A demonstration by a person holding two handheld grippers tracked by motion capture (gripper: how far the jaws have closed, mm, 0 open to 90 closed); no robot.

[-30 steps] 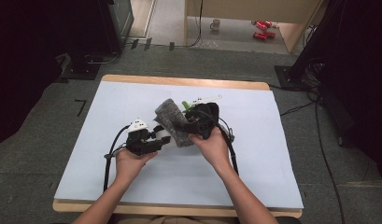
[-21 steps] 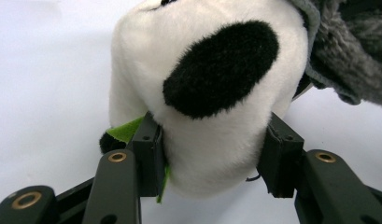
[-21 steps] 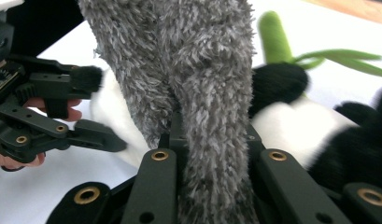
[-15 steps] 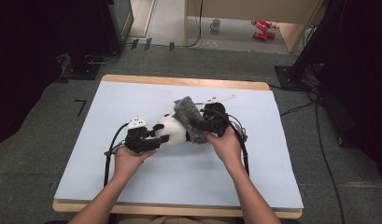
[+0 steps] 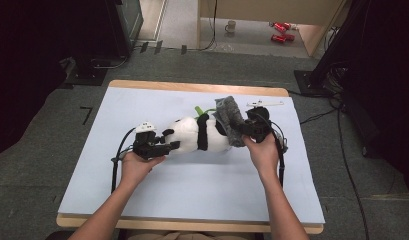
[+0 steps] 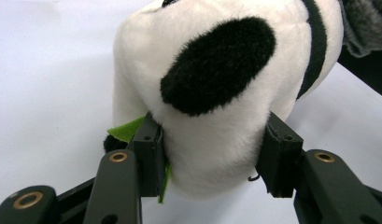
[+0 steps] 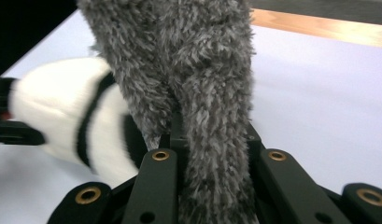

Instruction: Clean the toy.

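High view: one toy panda [image 5: 197,134] lies on its side mid-table on the light blue mat [image 5: 92,175], head toward 9 o'clock, rear toward 3. The left gripper [image 5: 164,147] sits at the panda's 9 o'clock end, jaws pinching its head. The right gripper [image 5: 242,131] is at the 3 o'clock end, jaws pressed together on one grey fuzzy cloth [image 5: 229,120], which sticks up toward 12 and drapes against the panda's rear. Count: 1 panda, 1 cloth, 2 grippers, 2 hands. A thin white strip [image 5: 264,104] lies just beyond the right gripper at 12 o'clock. On the floor past the table: 1 mug [image 5: 232,25].

Left gripper view: the left gripper [image 6: 212,154] has its jaws approx. half spread, one pad on each side of the panda's [image 6: 202,107] white head, pressing the plush in. Black ear patch at 12 o'clock from the jaws; a green felt bit [image 6: 128,130] pokes out at the 9 o'clock pad.

Right gripper view: the right gripper [image 7: 209,140] is nearly closed, clamping the grey cloth [image 7: 198,70], which rises straight to 12. Panda [image 7: 81,121] lies at 9 o'clock, blurred.

Vs. 1 s ago: the cloth then covered most of the panda; now the right hand has gone toward 3 o'clock w/ the cloth, and the panda's body is exposed. Left hand approx. same spot.
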